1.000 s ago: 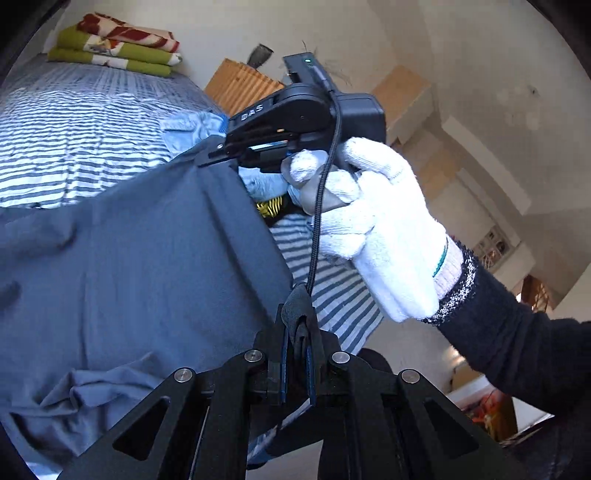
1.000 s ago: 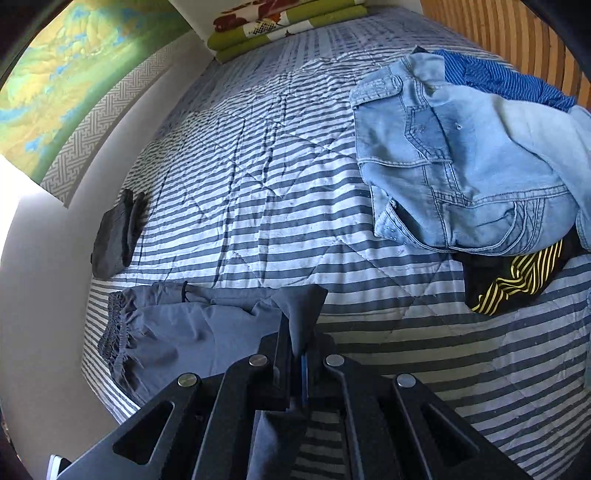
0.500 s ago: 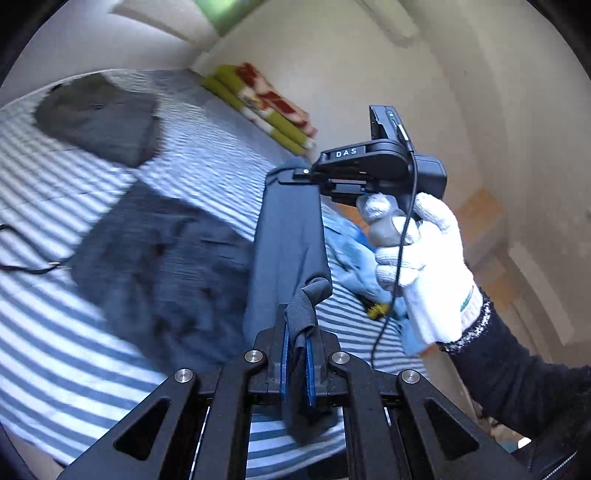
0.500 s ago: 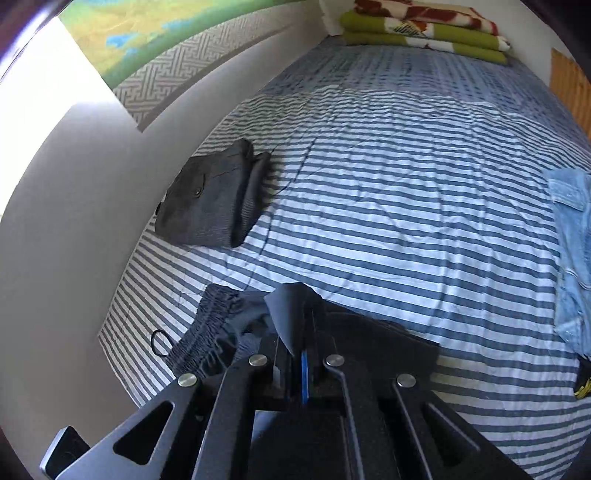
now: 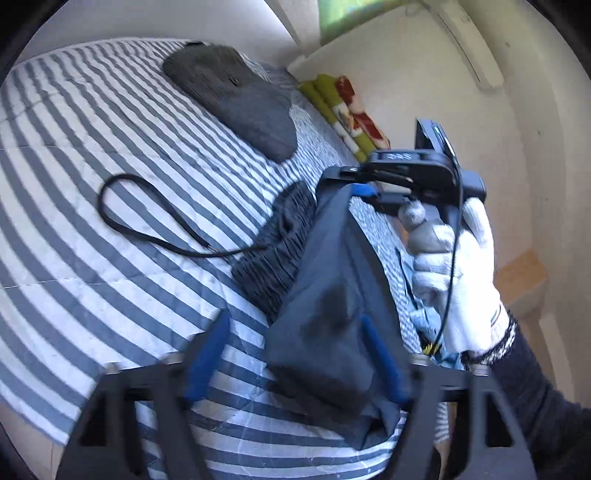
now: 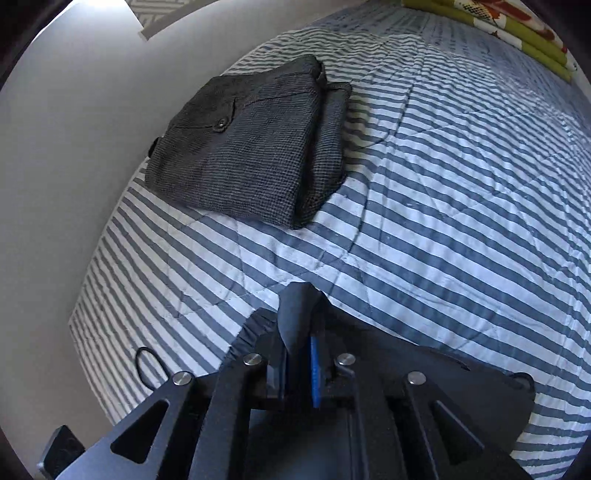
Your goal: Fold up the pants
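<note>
The dark blue-grey pants (image 5: 332, 314) lie folded over themselves on the striped bed (image 5: 110, 295). Their gathered waistband (image 5: 280, 236) and a loose black drawstring (image 5: 147, 225) show to the left. My left gripper (image 5: 295, 358) is open, its blue pads (image 5: 207, 354) spread on either side of the fabric. My right gripper (image 5: 349, 184), held by a white-gloved hand (image 5: 461, 280), is shut on the far corner of the pants. In the right wrist view that gripper (image 6: 299, 354) pinches a tuft of the pants (image 6: 295, 306) just above the bed.
A second pair of dark grey checked pants (image 6: 251, 147) lies folded near the wall-side edge of the bed, also in the left wrist view (image 5: 236, 99). Green and red folded blankets (image 6: 524, 26) are stacked at the bed's far end. Light blue clothes (image 5: 421, 317) lie behind the hand.
Both grippers carried the pants' end over toward the waistband, doubling the pants. My left gripper has opened and let go of the fabric. The right gripper still holds it.
</note>
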A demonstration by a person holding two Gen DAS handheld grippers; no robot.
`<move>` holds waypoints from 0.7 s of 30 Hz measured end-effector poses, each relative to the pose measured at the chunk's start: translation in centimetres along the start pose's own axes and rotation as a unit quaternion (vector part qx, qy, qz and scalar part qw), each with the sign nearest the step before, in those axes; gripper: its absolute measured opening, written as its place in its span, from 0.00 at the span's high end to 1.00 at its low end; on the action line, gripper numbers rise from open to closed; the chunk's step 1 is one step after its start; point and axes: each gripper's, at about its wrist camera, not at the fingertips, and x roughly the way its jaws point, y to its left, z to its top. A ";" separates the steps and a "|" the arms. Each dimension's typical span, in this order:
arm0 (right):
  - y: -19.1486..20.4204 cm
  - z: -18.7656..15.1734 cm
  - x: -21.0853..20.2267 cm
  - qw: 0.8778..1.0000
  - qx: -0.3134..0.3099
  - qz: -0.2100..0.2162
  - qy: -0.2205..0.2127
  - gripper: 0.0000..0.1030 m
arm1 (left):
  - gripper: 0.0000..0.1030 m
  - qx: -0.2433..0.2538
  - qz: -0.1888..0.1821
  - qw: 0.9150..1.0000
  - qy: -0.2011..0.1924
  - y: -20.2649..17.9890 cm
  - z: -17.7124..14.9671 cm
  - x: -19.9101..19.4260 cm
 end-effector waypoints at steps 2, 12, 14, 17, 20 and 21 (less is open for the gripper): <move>-0.6 0.3 -1.9 0.999 0.007 0.027 -0.026 0.69 | 0.19 0.013 0.008 1.000 -0.005 -0.5 0.2 -0.3; -4.8 -9.1 -10.4 0.995 -0.055 0.007 -0.086 0.68 | 0.29 0.127 0.048 0.991 0.015 -7.0 0.8 0.4; -5.4 -13.0 -10.3 0.996 -0.056 0.009 -0.074 0.68 | 0.35 0.157 0.052 0.986 0.033 -9.1 0.6 1.4; -4.6 -17.7 -9.6 0.995 -0.071 0.010 -0.073 0.69 | 0.44 0.187 0.060 0.978 0.067 -10.2 0.4 3.5; -2.1 -21.3 -8.8 0.991 -0.106 0.030 -0.080 0.73 | 0.45 0.204 0.089 0.970 0.095 -10.0 0.5 6.0; -1.1 -22.2 -8.2 0.989 -0.126 0.028 -0.077 0.74 | 0.45 0.209 0.099 0.967 0.103 -9.7 0.5 6.6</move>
